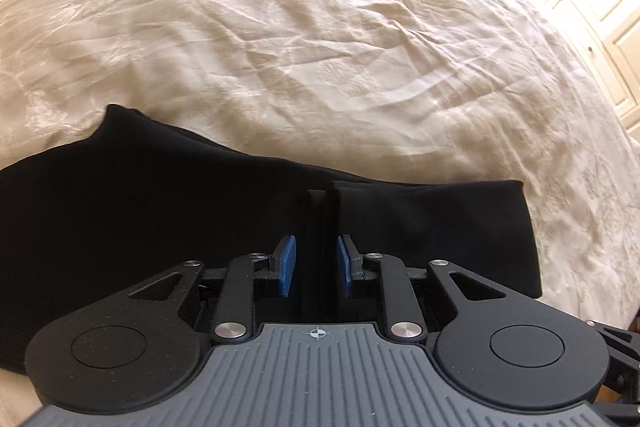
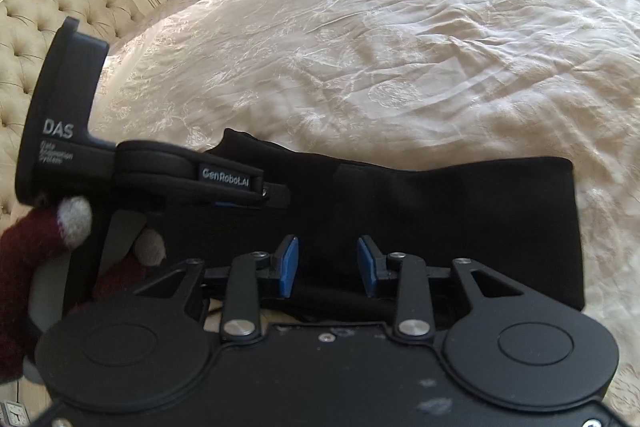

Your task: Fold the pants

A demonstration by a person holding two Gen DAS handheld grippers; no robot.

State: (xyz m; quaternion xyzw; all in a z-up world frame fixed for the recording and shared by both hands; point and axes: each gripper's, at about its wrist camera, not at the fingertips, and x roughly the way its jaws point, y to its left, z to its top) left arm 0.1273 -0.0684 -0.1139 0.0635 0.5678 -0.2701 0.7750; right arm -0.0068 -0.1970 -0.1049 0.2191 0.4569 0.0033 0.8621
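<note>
Blue pads (image 1: 289, 265) of the left gripper (image 1: 316, 265) clamp a raised fold of soft black pants (image 1: 120, 227), the right gripper (image 2: 328, 265) standing parted and clear above them as they lie folded on a wrinkled cream bedspread (image 1: 320, 47).

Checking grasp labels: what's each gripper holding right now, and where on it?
Left gripper pinches a raised fold of the black pants, along their near edge. Right gripper stands open over the pants, holding nothing.

Daylight floods in from the upper right, blown out white there; fisheye bends the edges, black pants (image 1: 160, 227) lose all detail
</note>
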